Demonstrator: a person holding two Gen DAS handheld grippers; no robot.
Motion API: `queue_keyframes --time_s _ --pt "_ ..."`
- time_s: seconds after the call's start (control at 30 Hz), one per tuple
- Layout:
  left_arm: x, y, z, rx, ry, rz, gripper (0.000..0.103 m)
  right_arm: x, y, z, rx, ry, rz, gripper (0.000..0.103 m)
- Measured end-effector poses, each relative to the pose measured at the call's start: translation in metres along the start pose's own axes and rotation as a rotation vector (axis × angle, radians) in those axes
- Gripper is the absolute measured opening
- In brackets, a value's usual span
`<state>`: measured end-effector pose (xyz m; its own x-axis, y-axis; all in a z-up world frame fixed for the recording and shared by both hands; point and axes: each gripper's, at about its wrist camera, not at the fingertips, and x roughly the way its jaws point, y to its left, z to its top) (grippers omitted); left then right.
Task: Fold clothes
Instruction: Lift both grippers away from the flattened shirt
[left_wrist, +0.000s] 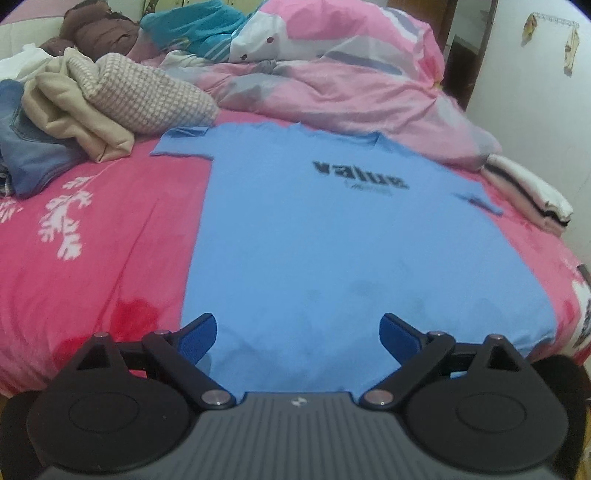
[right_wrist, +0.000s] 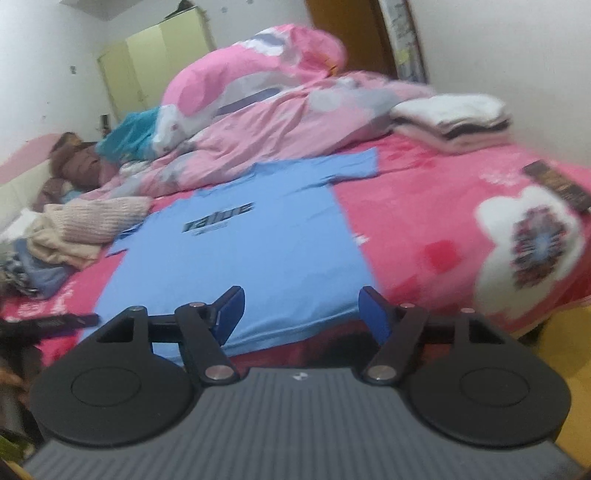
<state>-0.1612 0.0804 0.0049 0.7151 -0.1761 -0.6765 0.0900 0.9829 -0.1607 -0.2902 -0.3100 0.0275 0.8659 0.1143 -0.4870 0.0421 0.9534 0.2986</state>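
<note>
A light blue T-shirt (left_wrist: 332, 240) with dark lettering lies spread flat on the pink bed sheet (left_wrist: 110, 229), collar away from me, hem at the near edge. My left gripper (left_wrist: 297, 325) hovers over the hem with its blue pads wide apart and nothing between them. In the right wrist view the same T-shirt (right_wrist: 240, 258) lies flat. My right gripper (right_wrist: 301, 310) is open above the hem's right corner near the bed edge, and its pads touch nothing.
A heap of unfolded clothes (left_wrist: 85, 110) lies at the left of the bed. A crumpled pink duvet (left_wrist: 332, 74) fills the back. Folded garments (right_wrist: 454, 118) are stacked at the right, near the wall. A dark flat object (right_wrist: 557, 184) rests on the sheet's right side.
</note>
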Motion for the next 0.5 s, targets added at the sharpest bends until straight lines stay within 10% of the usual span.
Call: queue_keyframes --time_s 0.27,0.5 --pt "0.025 -0.008 -0.015 0.077 0.028 0.152 0.095 0.107 0.079 -0.003 -0.27 0.086 0.139 0.053" --pt "0.035 0.002 -0.022 0.085 0.034 0.185 0.096 0.162 0.069 -0.035 -0.281 0.137 -0.009 0.027"
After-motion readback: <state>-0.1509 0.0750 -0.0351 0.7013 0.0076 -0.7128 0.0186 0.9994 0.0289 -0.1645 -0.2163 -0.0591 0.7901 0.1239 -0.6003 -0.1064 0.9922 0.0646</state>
